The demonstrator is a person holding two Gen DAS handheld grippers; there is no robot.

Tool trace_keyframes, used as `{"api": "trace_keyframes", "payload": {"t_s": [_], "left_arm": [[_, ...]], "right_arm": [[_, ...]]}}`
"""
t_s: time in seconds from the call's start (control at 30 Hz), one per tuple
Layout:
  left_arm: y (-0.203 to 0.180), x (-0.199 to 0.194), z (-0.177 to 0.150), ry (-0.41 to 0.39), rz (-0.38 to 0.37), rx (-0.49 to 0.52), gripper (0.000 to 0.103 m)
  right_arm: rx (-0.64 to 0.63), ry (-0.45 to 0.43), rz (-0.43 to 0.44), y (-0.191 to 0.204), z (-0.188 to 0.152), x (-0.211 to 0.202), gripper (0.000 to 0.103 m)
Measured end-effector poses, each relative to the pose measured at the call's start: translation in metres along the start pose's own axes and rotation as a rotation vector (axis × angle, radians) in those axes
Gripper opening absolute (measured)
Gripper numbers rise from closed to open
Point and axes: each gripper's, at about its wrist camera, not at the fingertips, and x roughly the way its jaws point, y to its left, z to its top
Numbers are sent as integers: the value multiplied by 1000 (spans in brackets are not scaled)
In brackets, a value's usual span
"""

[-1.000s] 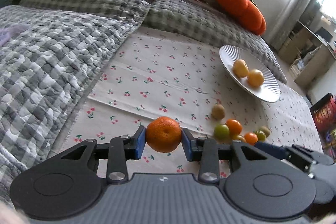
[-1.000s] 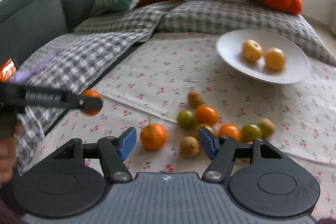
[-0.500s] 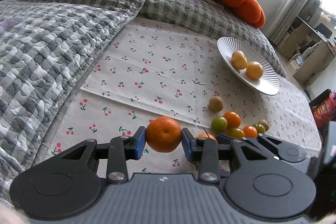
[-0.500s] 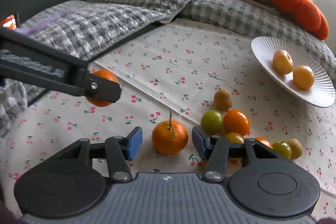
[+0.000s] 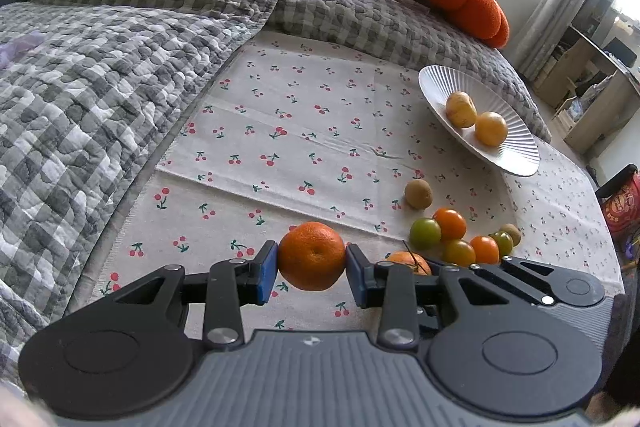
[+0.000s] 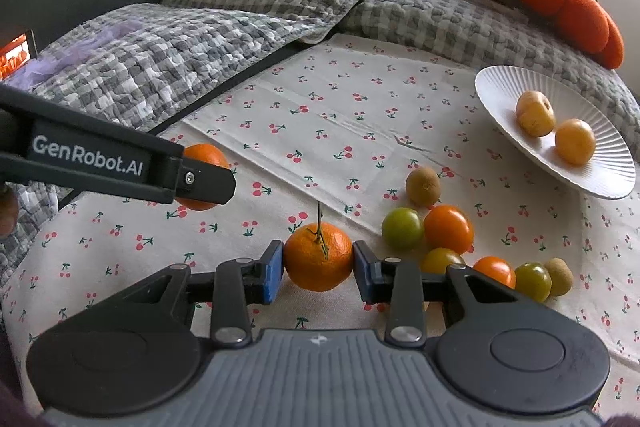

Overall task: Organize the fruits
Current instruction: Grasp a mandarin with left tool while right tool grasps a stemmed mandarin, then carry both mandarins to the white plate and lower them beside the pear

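Surface: cream cotton cloth printed with red cherries [image 6: 340,131], spread over a grey-and-white checked quilt [image 6: 168,67]. I take the round white ribbed plate [image 6: 516,83] as my landmark; it lies at the cloth's far right edge and carries two yellow-orange fruits.

Left claw [image 5: 312,269]: clenched on a smooth orange mandarin without stalk [image 5: 312,255], held clear of the cloth, well apart from the plate on its near-left side.

Right claw [image 6: 319,269]: its jaws have just been closing and both blue pads now press the sides of a second orange mandarin with a thin green stalk [image 6: 319,255]. This one sits between the plate and me, just left of the loose cluster of small green, orange and brown fruits [image 6: 436,227]. I cannot tell whether it has left the cloth.

Handling, my judgement: both mandarins are light, with soft loose peel that dents under pressure; a moderate squeeze across the widest girth, as now, should hold. The skin gives some grip.

Orientation: the fruit is nearly round, slightly flattened, so the short axis runs stalk to base. The right one's stalk stands upright, tilted a little toward me. The left one shows its dimpled end facing my camera, axis roughly level.
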Motion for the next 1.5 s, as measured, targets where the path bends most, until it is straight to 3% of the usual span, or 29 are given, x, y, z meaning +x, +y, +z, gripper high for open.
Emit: {"api": "trace_keyframes", "payload": {"t_s": [0.6, 0.83, 1.03, 1.17, 1.5], "left_arm": [[-13, 1, 6, -11, -5, 27, 30], [-52, 4, 27, -24, -16, 109, 30], [-102, 20, 50, -36, -87, 171, 30], [-132, 39, 60, -27, -127, 195, 30], [-163, 98, 90, 44, -174, 186, 30]], "right_arm": [[162, -111, 1, -47, 33, -52, 33], [273, -149, -47, -93, 45, -73, 33], [421, -198, -113, -149, 49, -91, 34], [496, -184, -161, -180, 43, -87, 34], [604, -157, -88, -230, 39, -64, 34]]}}
